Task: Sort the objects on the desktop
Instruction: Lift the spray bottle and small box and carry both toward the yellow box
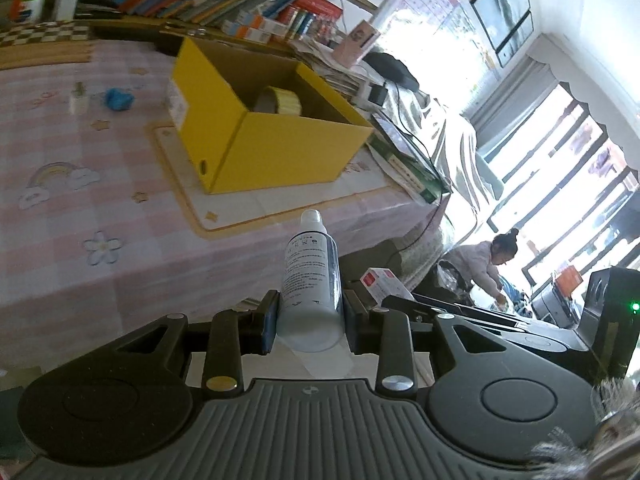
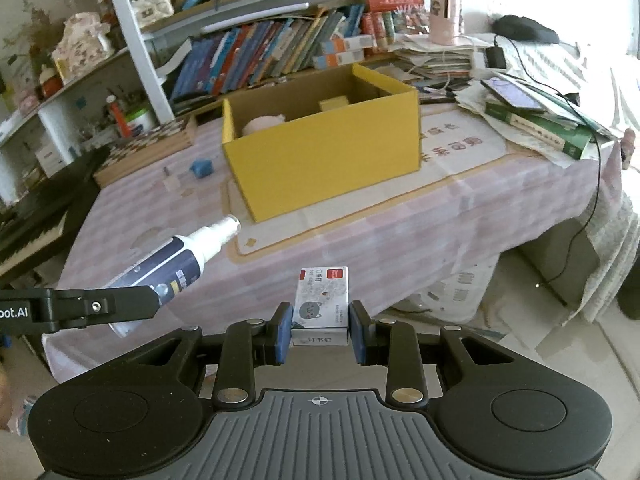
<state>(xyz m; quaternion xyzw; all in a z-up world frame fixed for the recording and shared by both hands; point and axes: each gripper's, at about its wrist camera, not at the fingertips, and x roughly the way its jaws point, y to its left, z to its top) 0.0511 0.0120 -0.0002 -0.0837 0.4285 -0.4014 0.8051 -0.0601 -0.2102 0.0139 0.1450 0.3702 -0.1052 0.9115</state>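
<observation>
My left hand-held gripper [image 1: 308,322] was squeezed shut on a spray bottle [image 1: 311,280]. Its blue pads pressed the bottle's two sides near the bottom. The bottle sat at the bottom middle of the left wrist view, with its white cap pointing up toward the yellow box [image 1: 256,128]. In the right wrist view the same bottle showed at the lower left, tilted, with its cap pointing toward the box's near corner.

My right hand-held gripper [image 2: 320,330] was closed on a small box of staples [image 2: 322,300]. The blue pads touched both of its sides. The small box was white with a red patch on top, and it sat at the bottom middle of the right wrist view.

The yellow box stood open on a pale mat [image 2: 460,160] on the tabletop [image 2: 380,248], which had a pink checked cloth. It filled the middle of the right wrist view. Inside it I saw a roll of tape [image 1: 280,100] in the left wrist view.

A blue lump [image 1: 118,98] and a tiny bottle [image 1: 79,98] lay on the cloth at the upper left of the left wrist view, well apart from the yellow box. Books [image 2: 260,52] lined the shelf behind the tabletop.
</observation>
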